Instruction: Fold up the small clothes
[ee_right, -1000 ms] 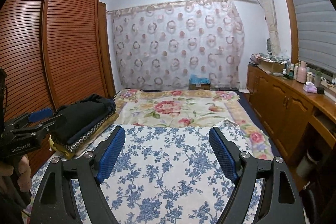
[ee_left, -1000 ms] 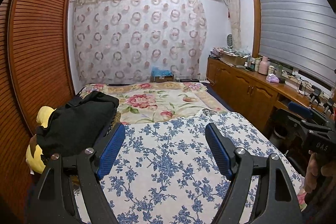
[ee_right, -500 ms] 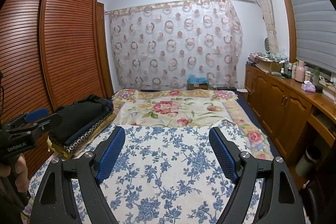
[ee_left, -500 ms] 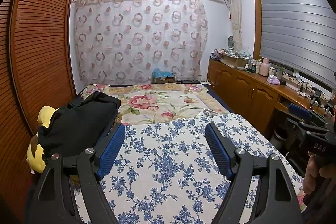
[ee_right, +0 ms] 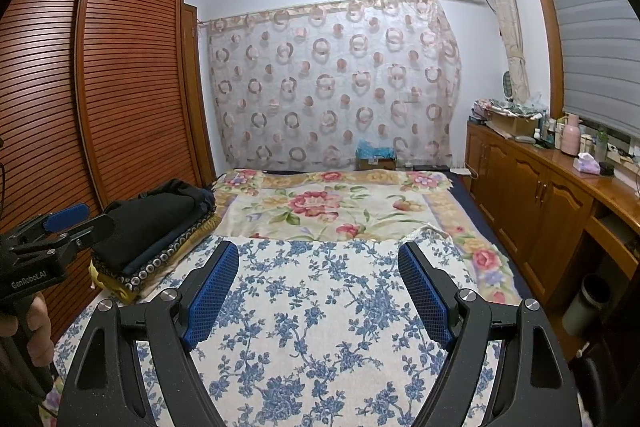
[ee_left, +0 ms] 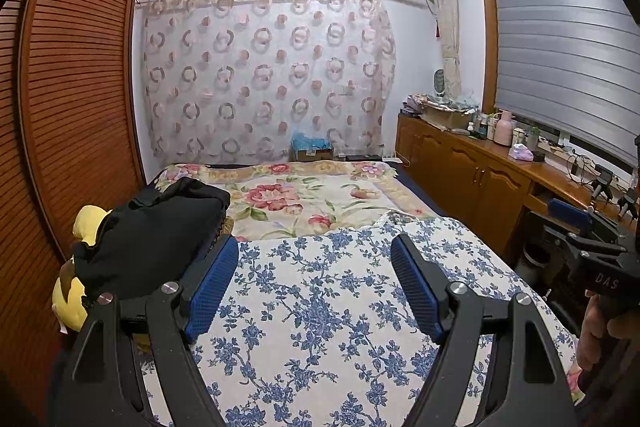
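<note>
A pile of dark clothes [ee_left: 152,231] lies on the left side of the bed, on a yellow cushion [ee_left: 86,223]; in the right wrist view the same pile [ee_right: 156,223] sits on folded patterned cloth. My left gripper [ee_left: 316,283] is open and empty, held above the blue-flowered bedspread [ee_left: 328,315], just right of the pile. My right gripper [ee_right: 320,287] is open and empty over the same bedspread [ee_right: 320,339]. Each gripper shows at the edge of the other's view: the right one [ee_left: 588,231] and the left one [ee_right: 60,223].
A slatted wooden wardrobe [ee_left: 76,99] stands close on the left of the bed. A wooden sideboard [ee_left: 472,175] with bottles and clutter runs along the right. A red-flowered blanket [ee_left: 304,195] covers the far bed, with a curtain [ee_left: 264,79] behind.
Both views have tilted up slightly; the bed and the clothes pile sit a little lower in frame. Both grippers stay open and empty.
</note>
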Demonstrator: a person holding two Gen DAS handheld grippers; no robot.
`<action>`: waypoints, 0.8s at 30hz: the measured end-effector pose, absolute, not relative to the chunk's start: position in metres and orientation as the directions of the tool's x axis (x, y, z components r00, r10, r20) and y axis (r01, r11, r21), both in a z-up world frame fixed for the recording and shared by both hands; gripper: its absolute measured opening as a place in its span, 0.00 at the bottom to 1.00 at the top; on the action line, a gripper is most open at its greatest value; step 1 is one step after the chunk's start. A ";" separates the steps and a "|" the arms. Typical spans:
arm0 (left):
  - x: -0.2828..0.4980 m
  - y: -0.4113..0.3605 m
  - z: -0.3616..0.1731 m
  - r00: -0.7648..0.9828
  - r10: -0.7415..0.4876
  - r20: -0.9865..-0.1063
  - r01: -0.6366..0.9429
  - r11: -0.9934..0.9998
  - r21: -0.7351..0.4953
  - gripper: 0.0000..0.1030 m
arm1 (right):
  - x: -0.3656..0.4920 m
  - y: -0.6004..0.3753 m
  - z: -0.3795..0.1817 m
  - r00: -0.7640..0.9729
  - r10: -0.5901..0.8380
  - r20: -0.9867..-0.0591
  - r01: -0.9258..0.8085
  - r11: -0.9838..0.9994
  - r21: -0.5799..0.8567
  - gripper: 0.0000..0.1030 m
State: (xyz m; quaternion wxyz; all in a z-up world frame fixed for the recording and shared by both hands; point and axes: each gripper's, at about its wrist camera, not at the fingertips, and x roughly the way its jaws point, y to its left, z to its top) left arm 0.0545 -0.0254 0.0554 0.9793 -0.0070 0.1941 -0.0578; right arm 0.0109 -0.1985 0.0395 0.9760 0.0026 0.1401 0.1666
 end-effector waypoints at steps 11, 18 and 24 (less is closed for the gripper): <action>0.055 -0.025 0.053 0.918 -0.117 -0.380 0.112 0.993 -0.037 0.77 | 0.013 -0.206 0.039 0.904 0.331 -0.271 -0.330 0.943 0.052 0.81; 0.055 -0.025 0.052 0.918 -0.118 -0.380 0.112 0.993 -0.036 0.77 | 0.013 -0.207 0.039 0.903 0.333 -0.270 -0.331 0.942 0.053 0.81; 0.055 -0.025 0.051 0.918 -0.118 -0.378 0.112 0.993 -0.036 0.77 | 0.013 -0.207 0.038 0.904 0.334 -0.268 -0.332 0.942 0.054 0.81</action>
